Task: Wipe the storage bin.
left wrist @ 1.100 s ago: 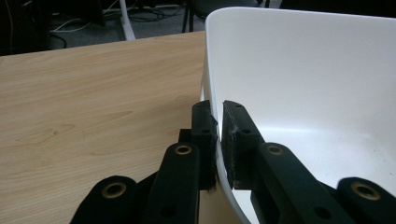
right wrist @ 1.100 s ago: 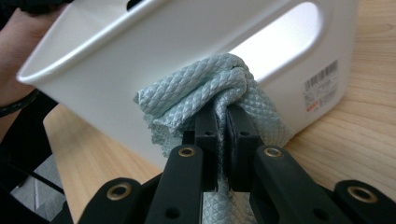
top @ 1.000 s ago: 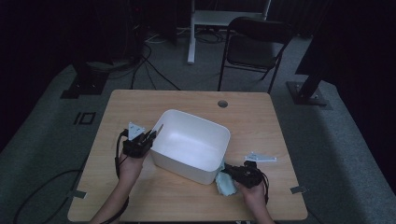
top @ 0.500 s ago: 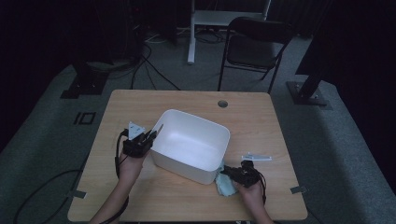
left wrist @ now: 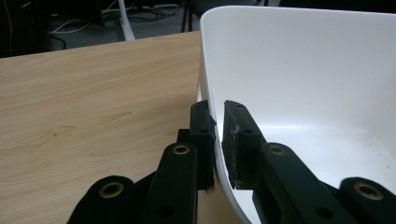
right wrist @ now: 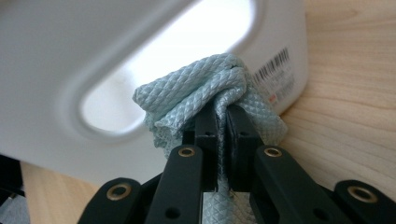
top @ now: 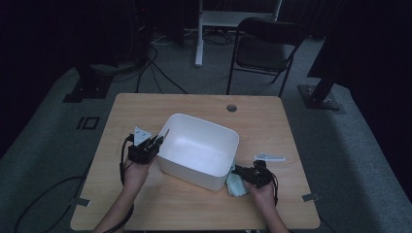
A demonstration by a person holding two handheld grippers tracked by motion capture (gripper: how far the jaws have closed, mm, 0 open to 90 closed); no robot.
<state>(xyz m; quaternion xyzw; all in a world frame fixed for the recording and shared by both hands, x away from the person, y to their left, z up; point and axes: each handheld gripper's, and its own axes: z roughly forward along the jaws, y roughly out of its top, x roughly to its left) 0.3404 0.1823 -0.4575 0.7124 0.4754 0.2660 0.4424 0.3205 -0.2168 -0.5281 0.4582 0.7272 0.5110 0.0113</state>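
While our left gripper pinches the wall of the white tub, one jaw sits outside the rim and the other inside, so the thin plastic edge runs up between them and the pads press on it. Seen from the high view, this gripper meets the tub at the corner nearest our left hand. Just behind the gripper, on the far side from the tub, a small white piece lies on the desk.

Our right gripper is clamped narrow on a pale blue cloth, whose bunched folds rise above the jaw tips and hang down to both sides. Straight beyond the cloth stands the tub's outer wall, with its handle recess glowing bright and a barcode label off to one side. From above, the right gripper holds the cloth low against the tub's near corner, touching the desk. A flat white strip lies on the desk just past our right hand.
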